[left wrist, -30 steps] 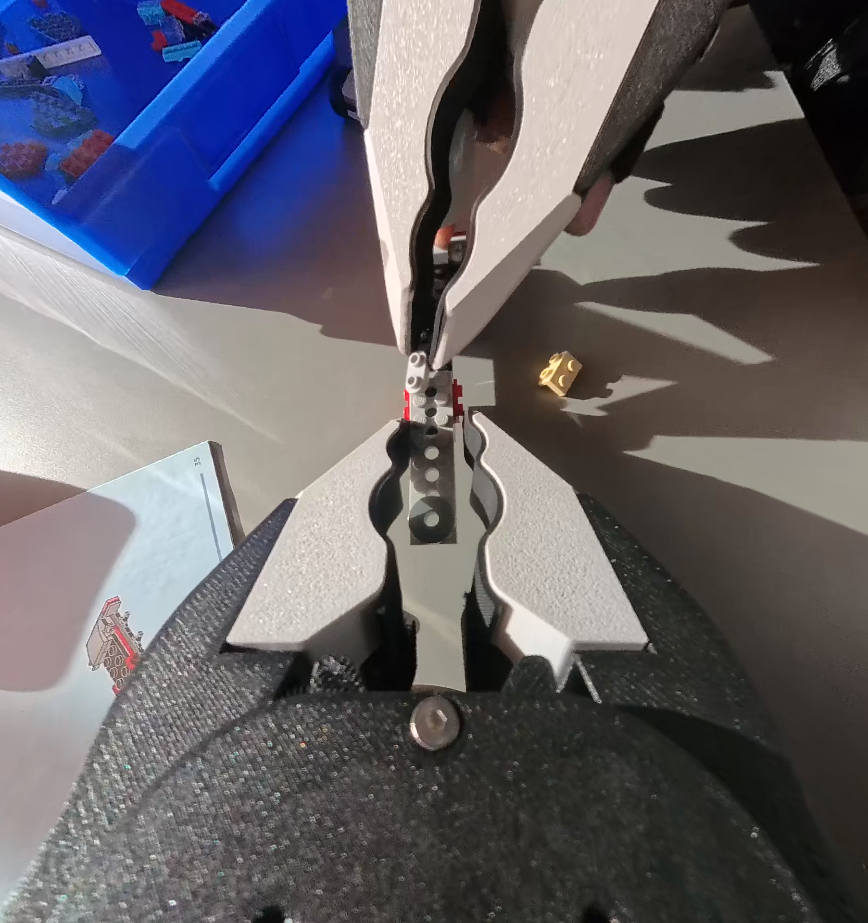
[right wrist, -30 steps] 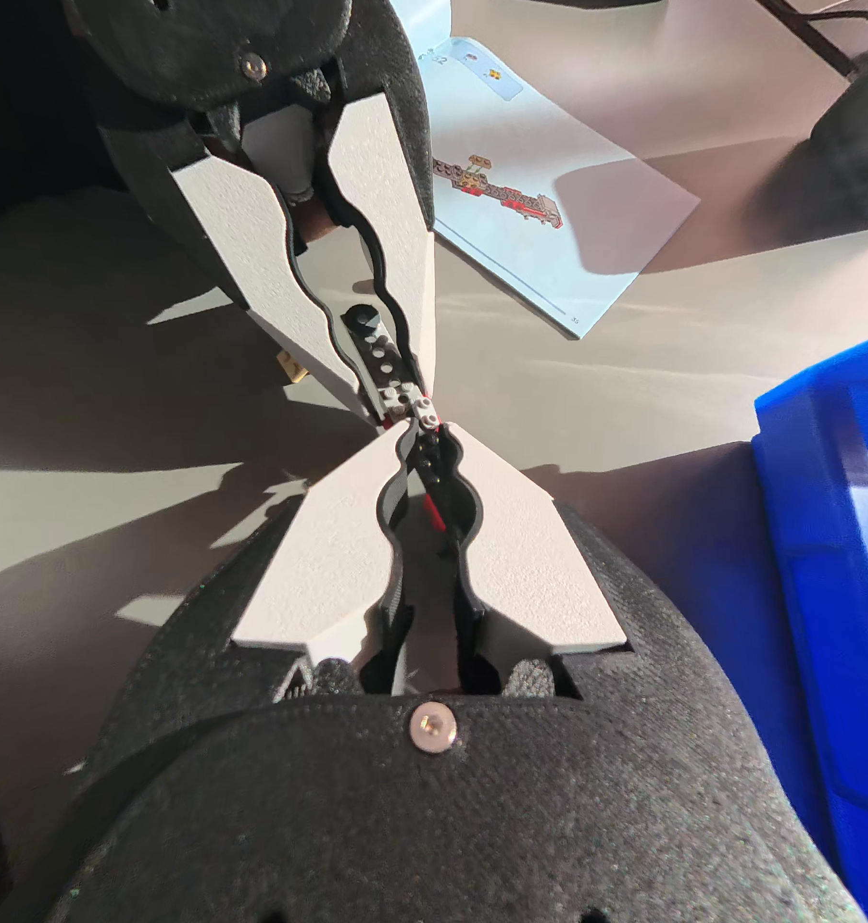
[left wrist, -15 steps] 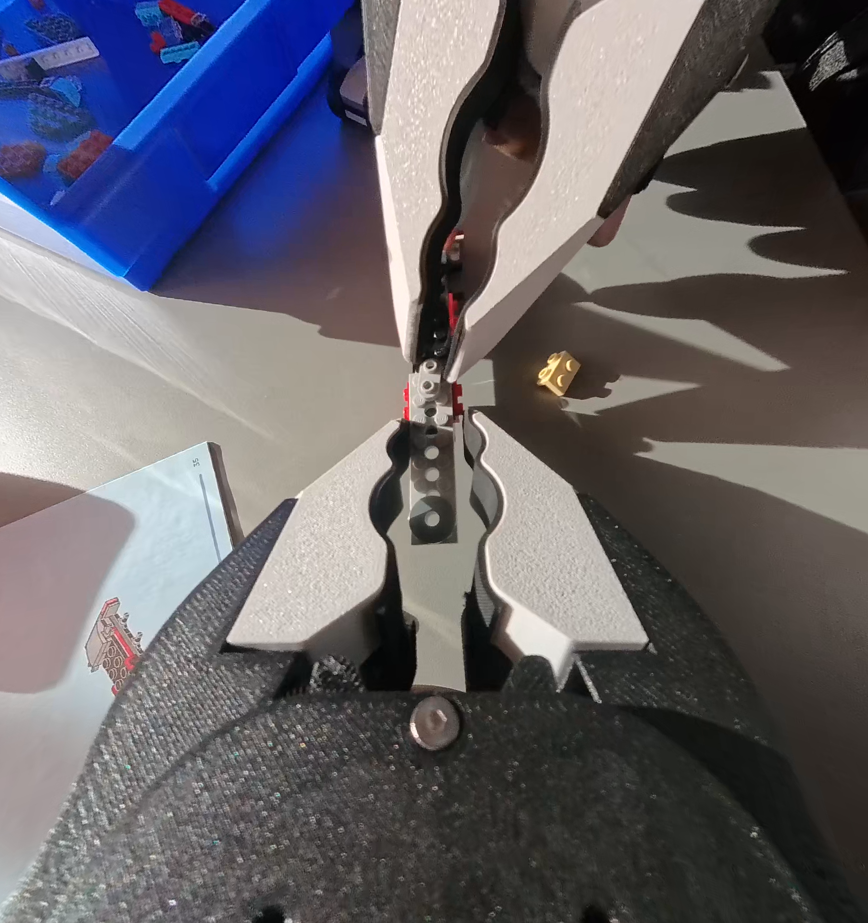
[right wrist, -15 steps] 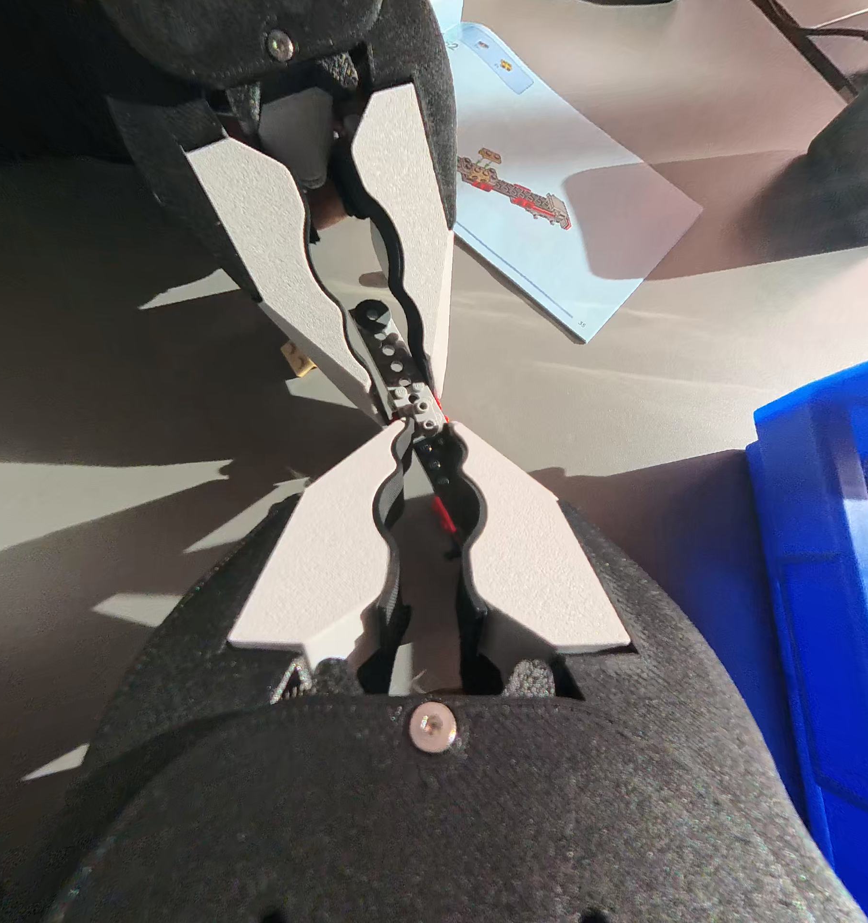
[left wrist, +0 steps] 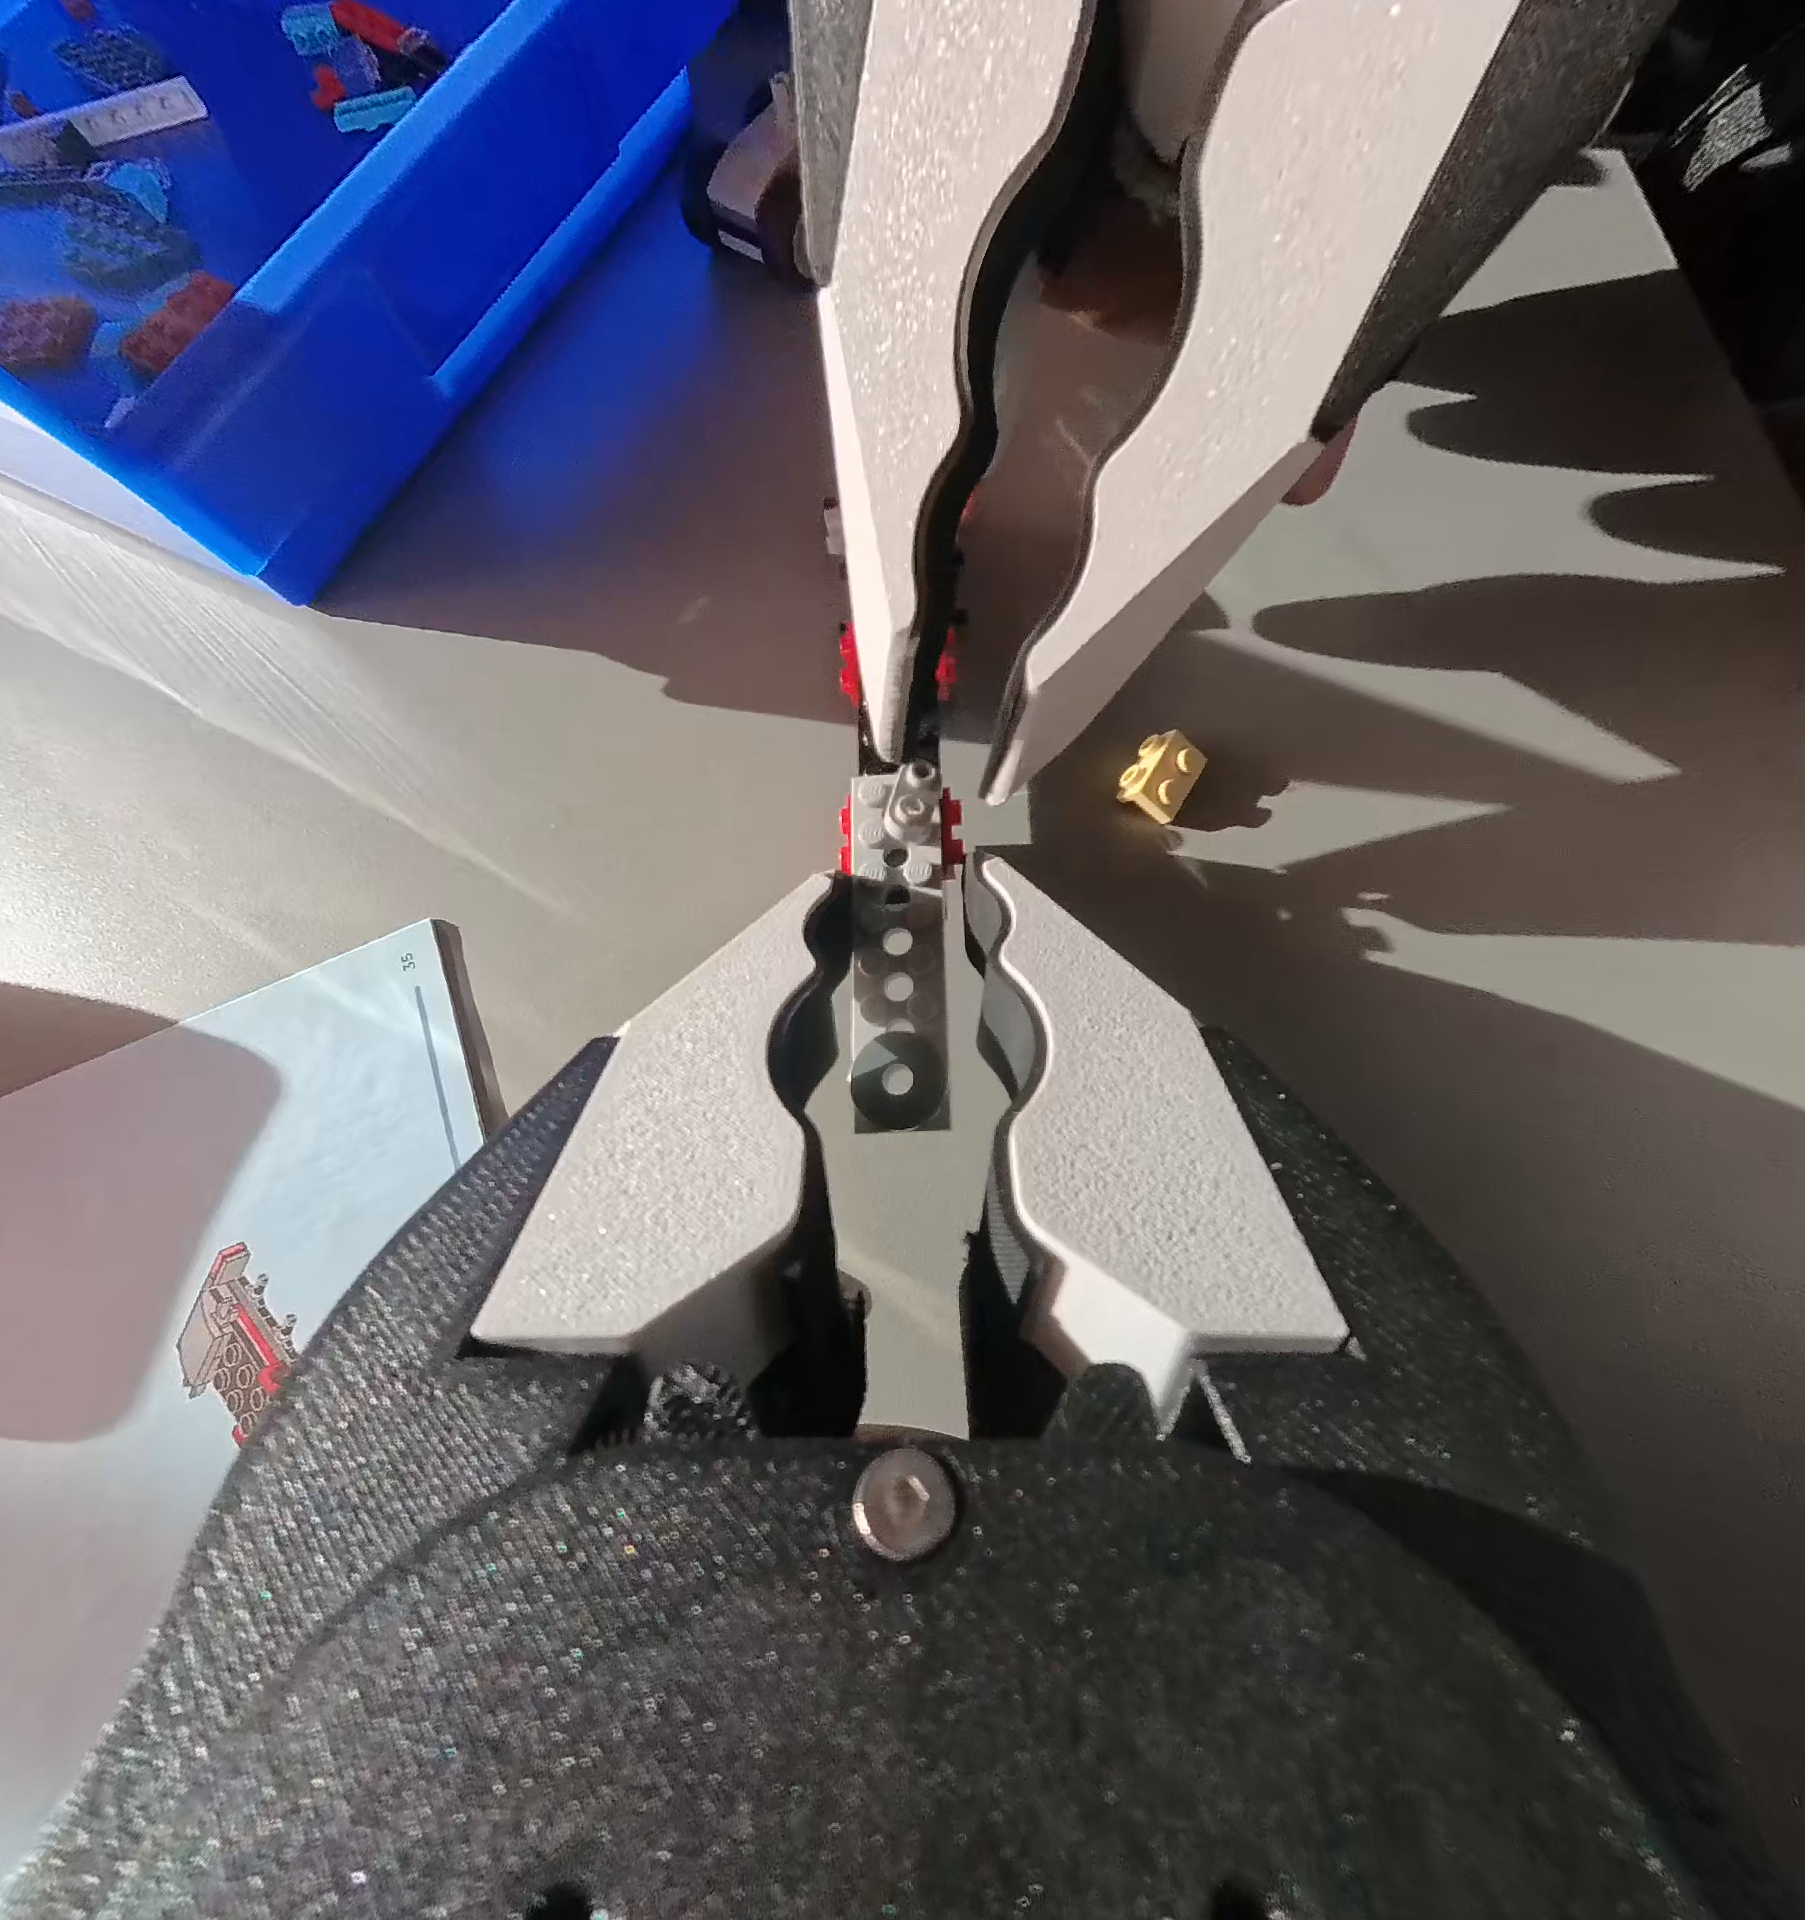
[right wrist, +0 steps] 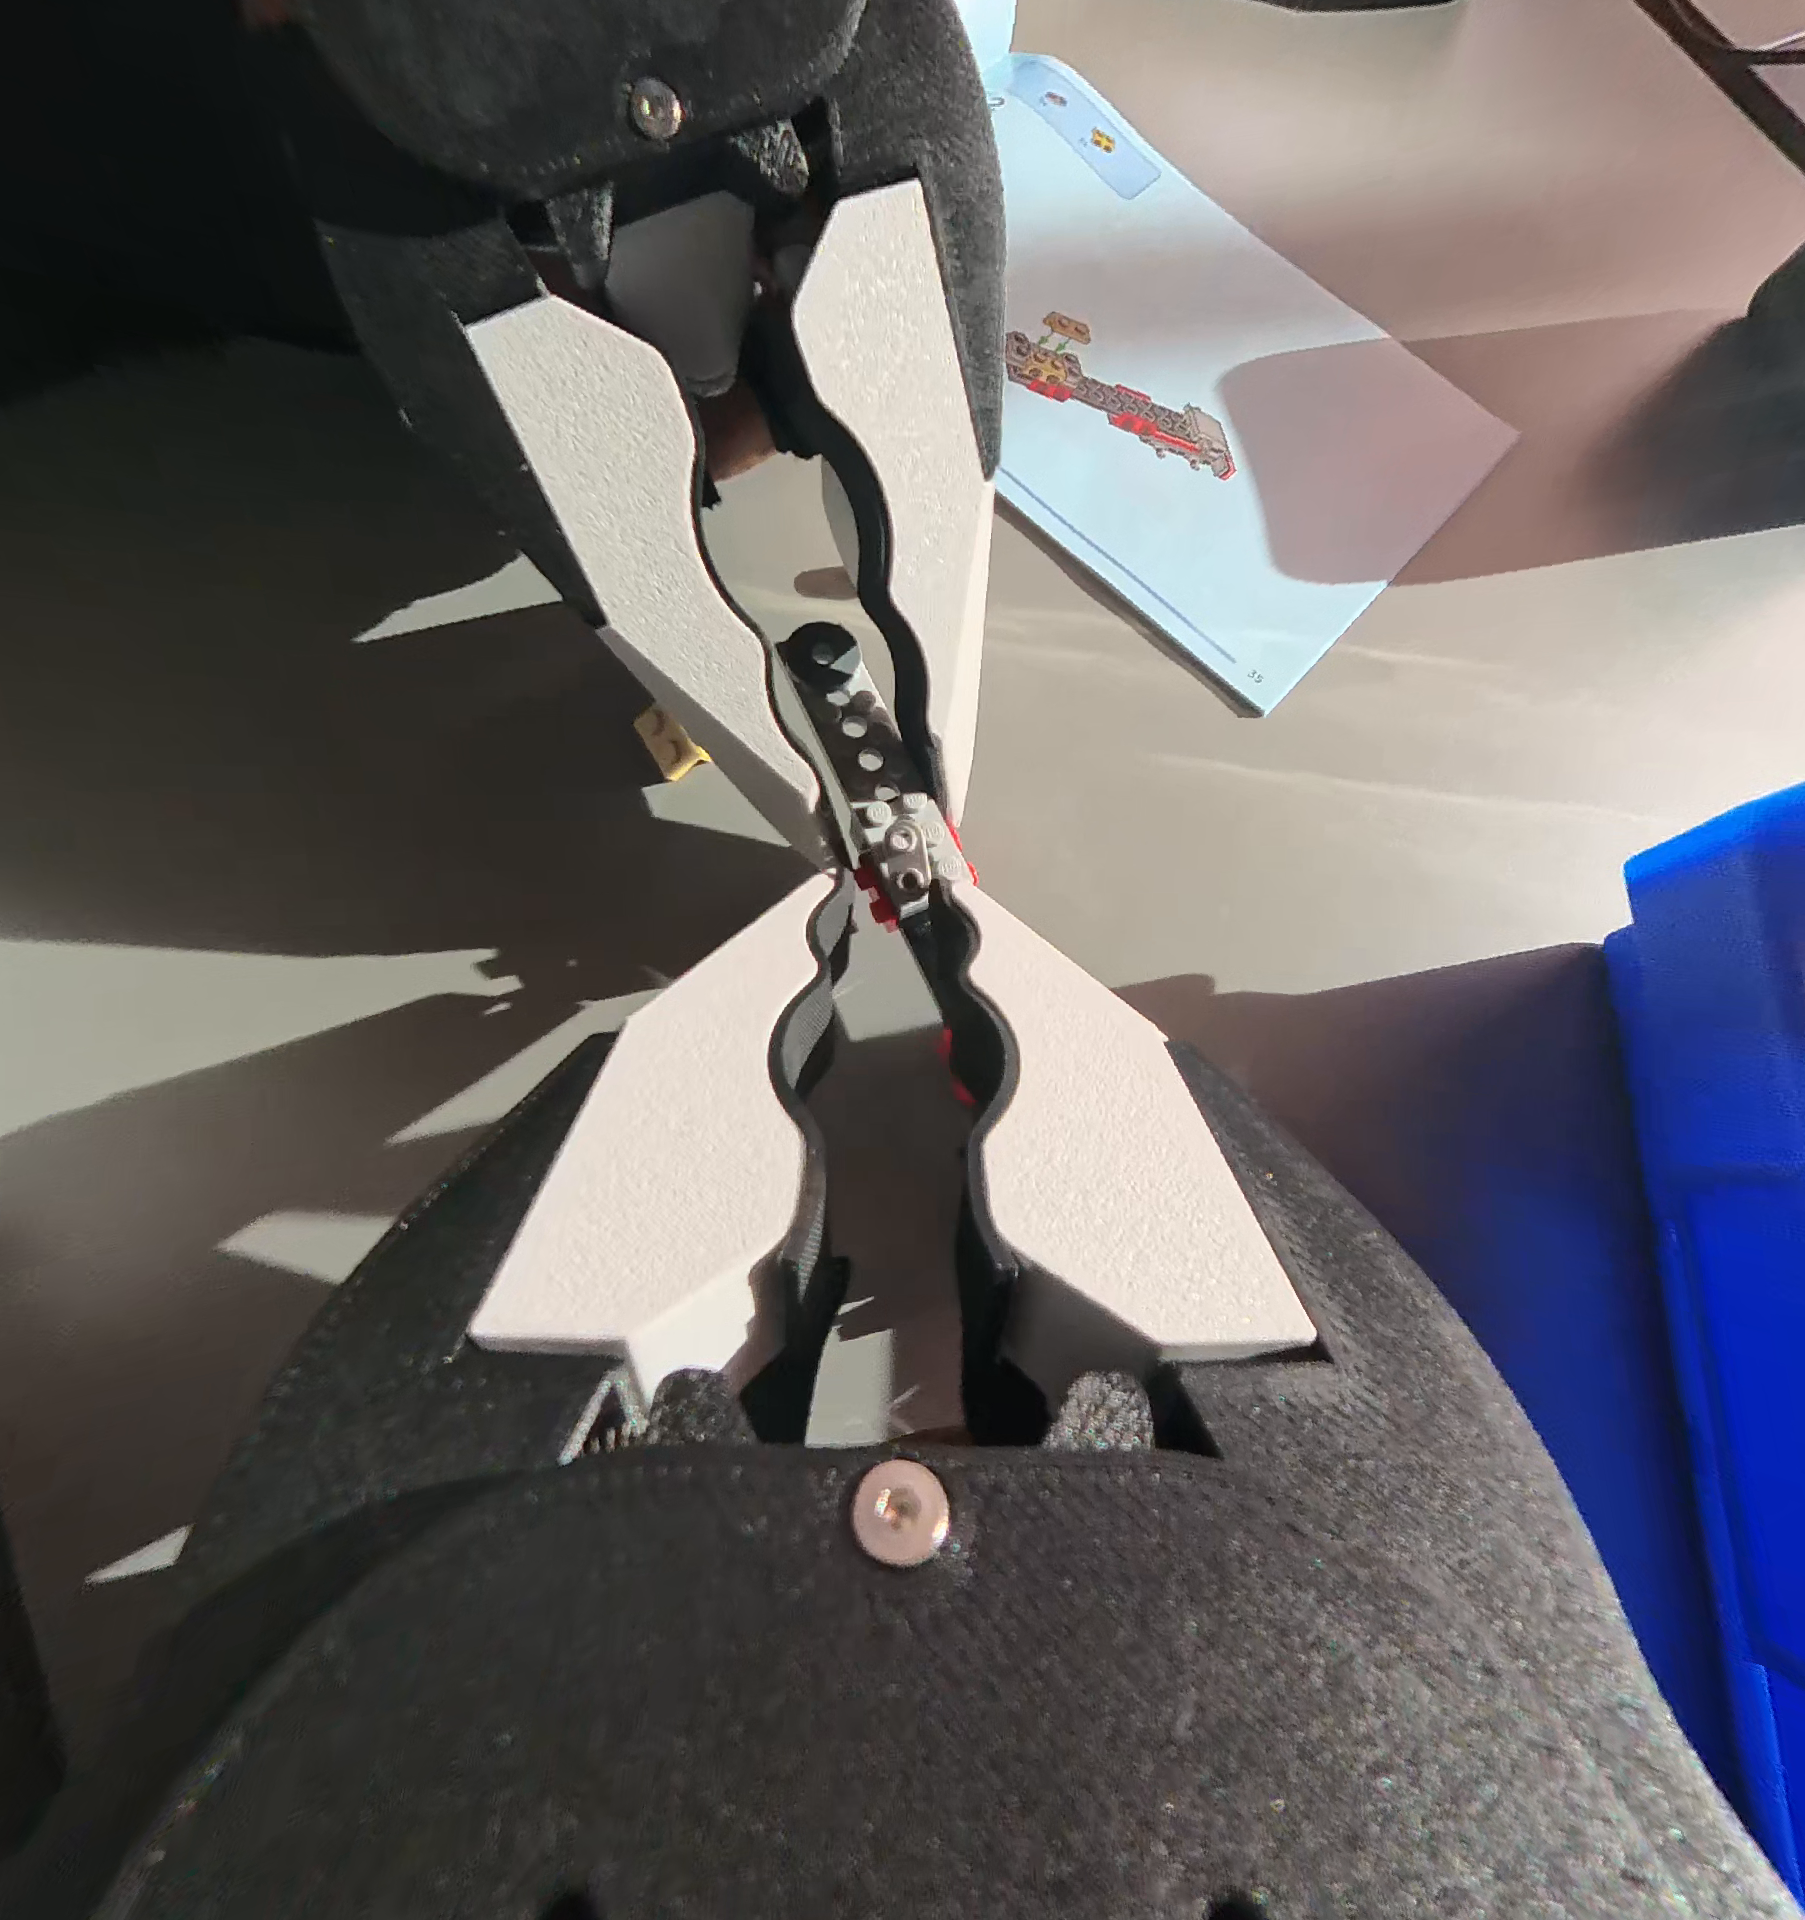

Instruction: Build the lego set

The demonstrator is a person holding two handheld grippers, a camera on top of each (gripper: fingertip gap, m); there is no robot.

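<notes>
Assembly (left wrist: 900, 997), long grey-and-red strip: I hold its near end clamped in my left gripper (left wrist: 903, 878), its long axis running straight ahead into my right gripper (right wrist: 893, 904), fingers slightly parted around the far end; tan brick (left wrist: 1163, 792) lies just right of the strip.

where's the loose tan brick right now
The tan brick lies alone on the table in the left wrist view, right of the right gripper tips and of the grey assembly.
</notes>
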